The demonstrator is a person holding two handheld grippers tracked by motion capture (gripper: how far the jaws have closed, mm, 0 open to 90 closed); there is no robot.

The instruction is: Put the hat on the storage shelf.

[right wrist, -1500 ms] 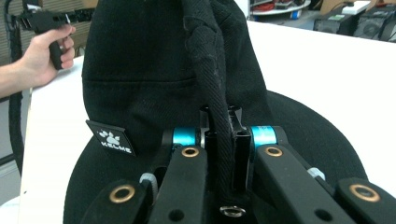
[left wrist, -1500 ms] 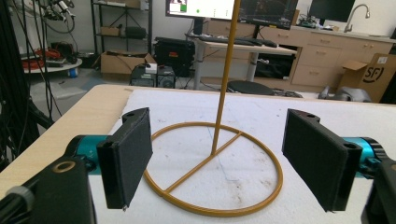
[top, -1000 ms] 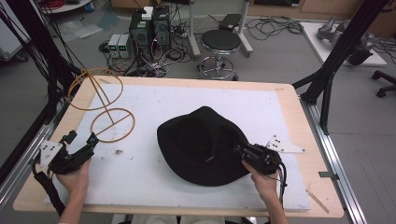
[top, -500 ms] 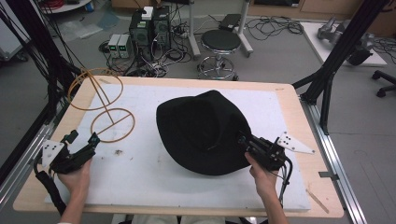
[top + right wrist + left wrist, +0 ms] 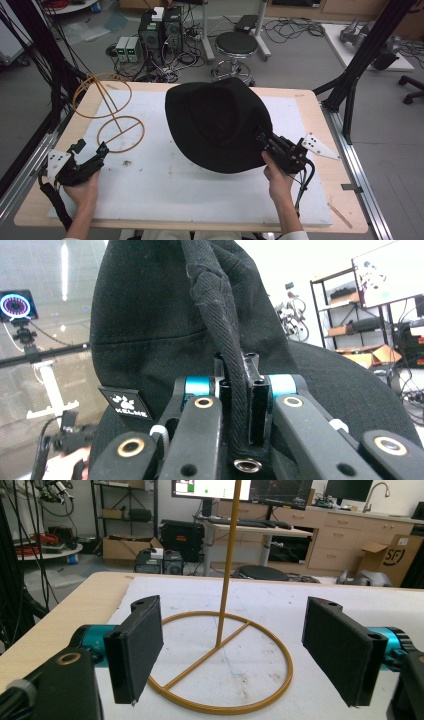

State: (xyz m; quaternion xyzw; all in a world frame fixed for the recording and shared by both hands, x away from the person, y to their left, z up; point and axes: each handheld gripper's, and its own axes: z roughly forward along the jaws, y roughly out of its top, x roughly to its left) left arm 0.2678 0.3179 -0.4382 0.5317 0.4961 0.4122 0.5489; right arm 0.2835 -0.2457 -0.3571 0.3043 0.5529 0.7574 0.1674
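High view: your right gripper (image 5: 262, 142) is clamping the black hat (image 5: 217, 122) by its brim, lifting it tilted above the white mat (image 5: 165, 185); your left gripper (image 5: 90, 155), jaws spread, is facing the gold wire stand (image 5: 120, 132).

"KELME" tag (image 5: 124, 403) on black hat (image 5: 150, 315); "SF" on cardboard box (image 5: 395, 555)
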